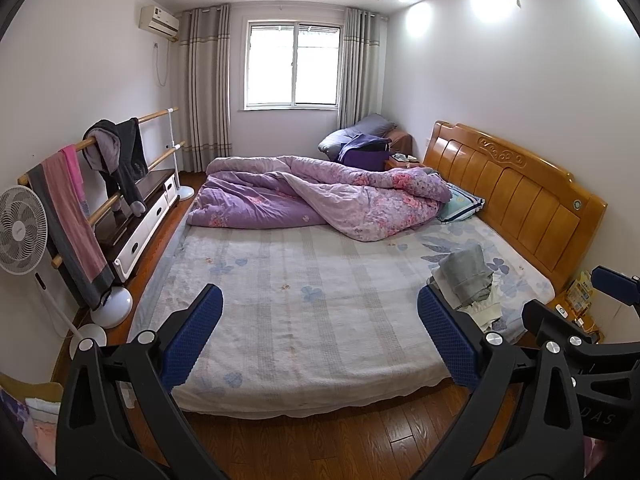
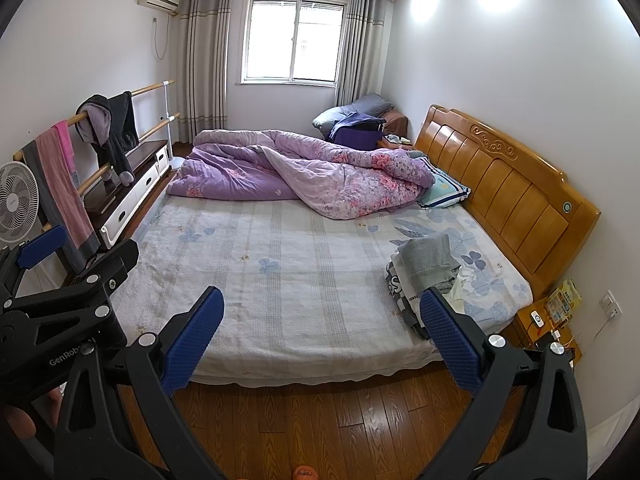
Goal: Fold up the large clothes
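Observation:
A small pile of clothes, grey on top of white and patterned pieces (image 1: 468, 280) (image 2: 430, 270), lies on the bed's near right corner. The bed (image 1: 304, 288) (image 2: 280, 264) has a pale flowered sheet. My left gripper (image 1: 320, 336) is open and empty, held over the floor at the bed's foot. My right gripper (image 2: 320, 336) is open and empty beside it, its right fingertip (image 2: 444, 320) lined up with the pile's edge. Each gripper shows at the edge of the other's view.
A crumpled purple quilt (image 1: 316, 196) (image 2: 300, 172) covers the far half of the bed. A wooden headboard (image 2: 504, 184) stands right. A rack with hanging clothes (image 1: 80, 208), a fan (image 1: 20, 228) and a low cabinet (image 1: 140, 216) line the left wall. A nightstand (image 2: 548, 320) is right.

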Motion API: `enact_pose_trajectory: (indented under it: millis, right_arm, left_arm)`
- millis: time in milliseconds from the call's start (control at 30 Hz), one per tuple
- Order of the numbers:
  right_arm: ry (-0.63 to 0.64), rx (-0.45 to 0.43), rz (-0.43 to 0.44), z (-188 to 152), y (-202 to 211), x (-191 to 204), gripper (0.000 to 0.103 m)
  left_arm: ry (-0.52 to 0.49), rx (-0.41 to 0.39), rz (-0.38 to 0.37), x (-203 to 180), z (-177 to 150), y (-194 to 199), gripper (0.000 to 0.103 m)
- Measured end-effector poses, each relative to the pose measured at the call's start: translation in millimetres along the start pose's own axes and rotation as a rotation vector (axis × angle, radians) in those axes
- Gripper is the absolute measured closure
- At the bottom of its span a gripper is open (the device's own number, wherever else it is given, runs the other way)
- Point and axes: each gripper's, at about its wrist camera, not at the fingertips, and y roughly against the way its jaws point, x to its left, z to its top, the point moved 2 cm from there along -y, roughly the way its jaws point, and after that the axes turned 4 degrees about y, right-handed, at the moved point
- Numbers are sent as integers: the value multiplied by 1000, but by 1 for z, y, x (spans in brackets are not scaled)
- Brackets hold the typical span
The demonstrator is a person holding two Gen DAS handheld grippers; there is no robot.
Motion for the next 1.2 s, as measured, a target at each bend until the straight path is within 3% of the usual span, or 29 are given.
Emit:
enact_pose_trajectory:
  millis: [1200]
  right_arm:
    - [0,3,-1,0,1,0,8]
  left_arm:
    - [-5,0,-1,1,-2,-2,5]
